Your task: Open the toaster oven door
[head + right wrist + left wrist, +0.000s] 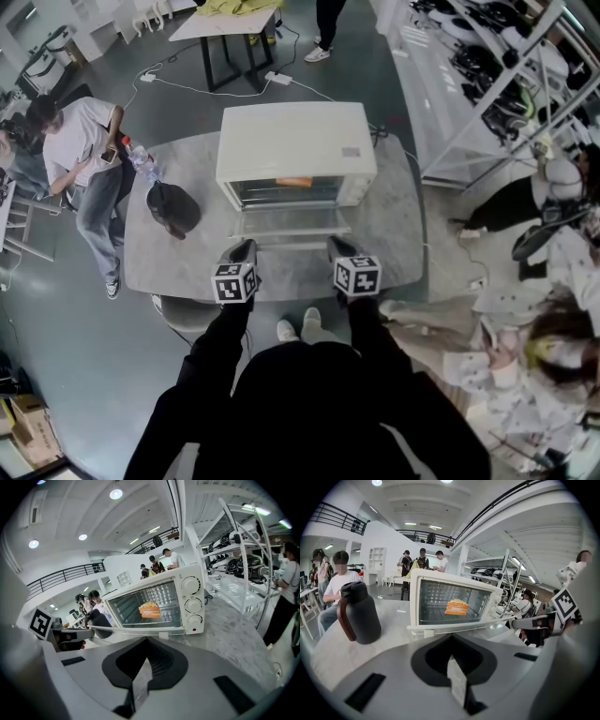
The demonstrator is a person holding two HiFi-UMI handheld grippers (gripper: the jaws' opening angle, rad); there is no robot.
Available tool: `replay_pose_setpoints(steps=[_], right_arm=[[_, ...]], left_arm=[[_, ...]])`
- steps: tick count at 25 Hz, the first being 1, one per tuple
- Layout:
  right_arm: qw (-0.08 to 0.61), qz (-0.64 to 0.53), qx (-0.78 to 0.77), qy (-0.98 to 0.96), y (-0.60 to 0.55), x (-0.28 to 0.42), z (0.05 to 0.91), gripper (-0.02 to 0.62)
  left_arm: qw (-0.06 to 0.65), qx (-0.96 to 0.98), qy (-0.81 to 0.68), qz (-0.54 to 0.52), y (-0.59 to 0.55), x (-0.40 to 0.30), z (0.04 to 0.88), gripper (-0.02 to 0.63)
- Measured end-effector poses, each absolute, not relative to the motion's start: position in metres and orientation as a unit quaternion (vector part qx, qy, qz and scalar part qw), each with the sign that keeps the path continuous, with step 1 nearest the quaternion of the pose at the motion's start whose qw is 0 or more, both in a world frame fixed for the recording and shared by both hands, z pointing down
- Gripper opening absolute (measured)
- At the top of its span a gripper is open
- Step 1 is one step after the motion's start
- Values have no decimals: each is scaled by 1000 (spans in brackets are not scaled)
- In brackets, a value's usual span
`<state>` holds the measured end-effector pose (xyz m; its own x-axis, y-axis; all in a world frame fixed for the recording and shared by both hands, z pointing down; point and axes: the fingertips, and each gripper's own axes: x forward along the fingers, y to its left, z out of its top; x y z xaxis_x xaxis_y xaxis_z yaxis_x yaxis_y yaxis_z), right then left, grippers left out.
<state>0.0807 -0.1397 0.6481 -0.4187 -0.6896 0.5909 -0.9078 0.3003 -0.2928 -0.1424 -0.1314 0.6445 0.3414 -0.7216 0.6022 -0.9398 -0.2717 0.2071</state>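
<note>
A cream toaster oven (295,150) stands on the grey marble table (183,253). Its glass door (291,227) hangs fully down and lies flat toward me. In the left gripper view the door's handle bar (459,626) runs just beyond the jaws, and an orange-and-yellow piece of food (458,606) sits on the rack. The right gripper view shows the same food (150,609) and the door edge (136,630). My left gripper (240,253) and right gripper (340,249) hover near the door's front corners, both shut and holding nothing.
A black jug (173,208) stands left of the oven, with a water bottle (141,159) behind it. A person (89,150) stands at the table's left end. White shelving (487,84) stands to the right, and more people are at the right.
</note>
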Motion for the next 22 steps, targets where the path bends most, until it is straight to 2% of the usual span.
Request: replay_pose_setpoints(steps=[22], right_arm=[[202, 323, 504, -775, -124, 86, 671, 3]], left_arm=[[301, 760, -531, 223, -116, -140, 668, 3]])
